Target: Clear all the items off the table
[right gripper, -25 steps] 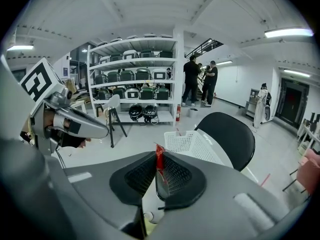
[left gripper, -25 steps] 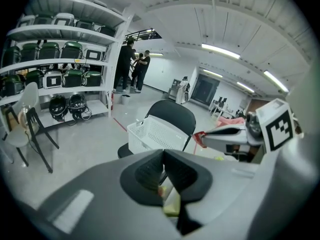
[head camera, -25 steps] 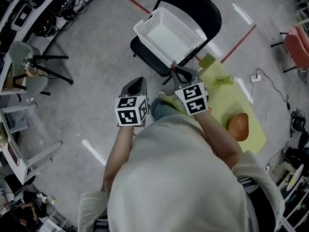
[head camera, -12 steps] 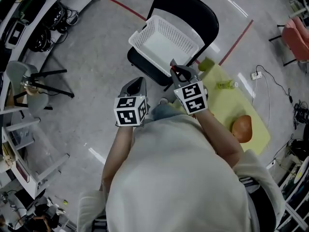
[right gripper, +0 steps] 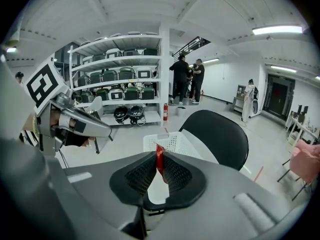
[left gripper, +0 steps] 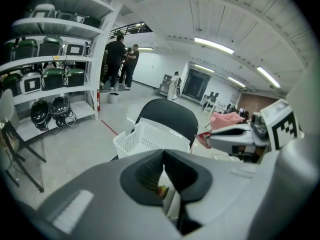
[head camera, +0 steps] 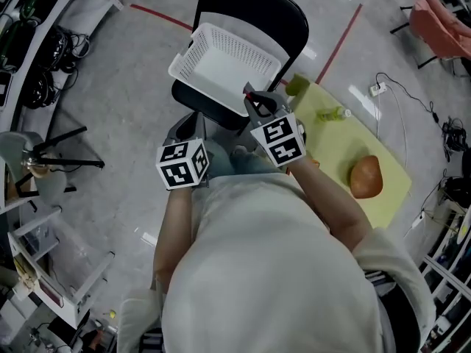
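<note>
A white mesh basket [head camera: 221, 61] stands on the seat of a black chair [head camera: 254, 6]. My right gripper [head camera: 251, 96] hangs at the basket's near right rim, shut on a thin red packet [right gripper: 160, 165] that stands upright between its pads. My left gripper [head camera: 188, 127] is shut beside the chair's left front, and I see nothing held in it. The basket [left gripper: 145, 136] lies just beyond its jaws, and in the right gripper view the basket [right gripper: 175, 141] shows past the packet. On the yellow-green table [head camera: 335, 149] to the right lie a brown rounded item [head camera: 366, 176], a green bottle [head camera: 331, 114] and a green item [head camera: 296, 85].
Shelving [left gripper: 55, 59] with helmets and cases lines the left side. Two people [left gripper: 122, 59] stand far off by it. A tripod [head camera: 59, 160] stands on the floor at left. Cables [head camera: 401, 98] run along the floor at right, near a pink chair [head camera: 441, 20].
Both grippers have moved toward the chair. The right gripper's jaws, still on the red packet, now reach the basket's near rim. The left gripper now stands close to the chair seat.
</note>
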